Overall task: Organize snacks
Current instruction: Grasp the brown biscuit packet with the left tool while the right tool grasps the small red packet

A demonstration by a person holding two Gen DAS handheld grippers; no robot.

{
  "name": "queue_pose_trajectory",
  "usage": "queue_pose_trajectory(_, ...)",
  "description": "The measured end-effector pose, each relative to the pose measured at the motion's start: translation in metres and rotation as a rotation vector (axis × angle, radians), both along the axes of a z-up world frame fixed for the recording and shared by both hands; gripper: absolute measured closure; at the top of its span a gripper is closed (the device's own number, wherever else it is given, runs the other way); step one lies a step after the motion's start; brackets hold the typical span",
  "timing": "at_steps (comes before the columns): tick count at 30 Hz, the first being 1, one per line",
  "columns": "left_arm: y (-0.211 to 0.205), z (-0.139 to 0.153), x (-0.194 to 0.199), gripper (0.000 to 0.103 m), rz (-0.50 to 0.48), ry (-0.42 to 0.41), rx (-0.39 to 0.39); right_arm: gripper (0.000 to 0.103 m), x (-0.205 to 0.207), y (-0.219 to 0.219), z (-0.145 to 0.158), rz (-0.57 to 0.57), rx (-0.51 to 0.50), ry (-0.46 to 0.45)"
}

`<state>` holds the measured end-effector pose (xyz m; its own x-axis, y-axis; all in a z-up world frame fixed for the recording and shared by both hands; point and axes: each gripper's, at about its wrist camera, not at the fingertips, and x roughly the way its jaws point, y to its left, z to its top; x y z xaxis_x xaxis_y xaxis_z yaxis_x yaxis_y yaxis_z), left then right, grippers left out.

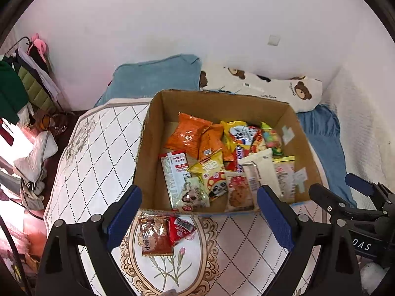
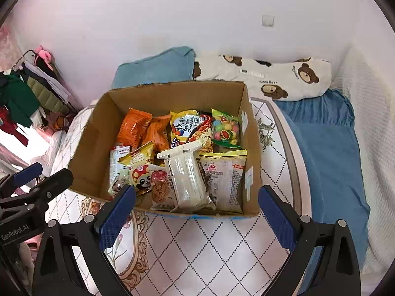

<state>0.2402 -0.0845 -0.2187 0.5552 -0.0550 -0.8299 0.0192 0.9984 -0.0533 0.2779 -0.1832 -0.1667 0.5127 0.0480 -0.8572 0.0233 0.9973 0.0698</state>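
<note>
An open cardboard box (image 1: 153,128) (image 2: 91,133) stands on a patterned round table (image 1: 98,153) (image 2: 197,246) and holds several snack packets, among them orange bags (image 1: 187,133) (image 2: 134,125) and a white packet (image 2: 185,180). A brown snack packet (image 1: 154,236) and a small red packet (image 1: 180,228) lie on the table just in front of the box. My left gripper (image 1: 197,214) is open and empty, above these two packets. My right gripper (image 2: 197,212) is open and empty at the box's near wall. The right gripper also shows in the left wrist view (image 1: 345,197).
A blue pillow (image 1: 158,76) (image 2: 155,69) and a bear-print pillow (image 1: 271,86) (image 2: 284,76) lie behind the box on a blue sheet (image 2: 328,148). A clothes rack (image 1: 22,88) (image 2: 29,88) stands at the left. White walls are behind.
</note>
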Motion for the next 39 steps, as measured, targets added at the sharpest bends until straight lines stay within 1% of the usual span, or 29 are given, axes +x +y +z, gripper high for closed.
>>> queue_pose_trajectory(7, -0.011, 0.017, -0.030, 0.008, -0.007, -0.050, -0.009, 0.002, -0.042, -0.004, 0.029, -0.016, -0.014, -0.093)
queue_pose_trajectory(9, -0.010, 0.017, -0.040, 0.008, 0.007, -0.051, -0.026, 0.002, -0.054, -0.005, 0.034, -0.010, 0.009, -0.100)
queue_pose_trajectory(11, -0.007, 0.011, -0.049, 0.008, 0.019, -0.038, -0.031, 0.002, -0.063, -0.004, 0.030, -0.001, 0.027, -0.088)
queue_pose_trajectory(14, 0.009, -0.020, -0.069, 0.008, 0.072, 0.020, -0.023, 0.002, -0.075, 0.002, 0.002, 0.014, 0.047, -0.025)
queue_pose_trajectory(16, 0.022, -0.047, -0.079, 0.008, 0.109, 0.076, -0.004, 0.002, -0.081, 0.007, -0.032, 0.020, 0.062, 0.052)
queue_pose_trajectory(18, 0.042, -0.087, -0.089, 0.008, 0.153, 0.170, 0.024, 0.002, -0.085, 0.013, -0.077, 0.016, 0.092, 0.142)
queue_pose_trajectory(19, 0.047, -0.100, -0.093, 0.008, 0.166, 0.200, 0.032, 0.002, -0.087, 0.017, -0.103, 0.007, 0.084, 0.188)
queue_pose_trajectory(22, 0.078, -0.145, -0.103, 0.008, 0.224, 0.301, 0.049, 0.002, -0.089, 0.024, -0.156, -0.012, 0.074, 0.265)
queue_pose_trajectory(25, 0.097, -0.171, -0.105, 0.008, 0.245, 0.363, 0.040, 0.002, -0.088, 0.032, -0.203, -0.028, 0.050, 0.340)
queue_pose_trajectory(27, 0.103, -0.180, -0.100, 0.008, 0.235, 0.382, 0.035, 0.000, -0.087, 0.037, -0.219, -0.028, 0.007, 0.350)
queue_pose_trajectory(29, 0.104, -0.184, -0.091, 0.008, 0.217, 0.393, 0.022, 0.000, -0.084, 0.040, -0.226, -0.043, -0.025, 0.367)
queue_pose_trajectory(32, 0.103, -0.187, -0.072, 0.008, 0.187, 0.388, -0.003, 0.000, -0.078, 0.041, -0.232, -0.037, -0.041, 0.415)
queue_pose_trajectory(34, 0.101, -0.192, -0.053, 0.008, 0.171, 0.384, -0.011, 0.001, -0.074, 0.040, -0.227, -0.031, -0.033, 0.430)
queue_pose_trajectory(35, 0.100, -0.195, -0.046, 0.008, 0.164, 0.386, -0.019, 0.006, -0.074, 0.039, -0.218, -0.033, -0.028, 0.404)
queue_pose_trajectory(36, 0.099, -0.201, -0.034, 0.008, 0.155, 0.392, -0.027, 0.026, -0.076, 0.039, -0.206, -0.033, -0.021, 0.365)
queue_pose_trajectory(37, 0.098, -0.204, -0.028, 0.008, 0.151, 0.396, -0.029, 0.044, -0.076, 0.041, -0.195, -0.026, -0.005, 0.344)
queue_pose_trajectory(38, 0.096, -0.211, -0.018, 0.008, 0.135, 0.407, -0.035, 0.048, -0.077, 0.042, -0.187, -0.027, 0.020, 0.331)
queue_pose_trajectory(39, 0.095, -0.214, -0.011, 0.008, 0.127, 0.414, -0.037, 0.048, -0.077, 0.043, -0.178, -0.034, 0.052, 0.316)
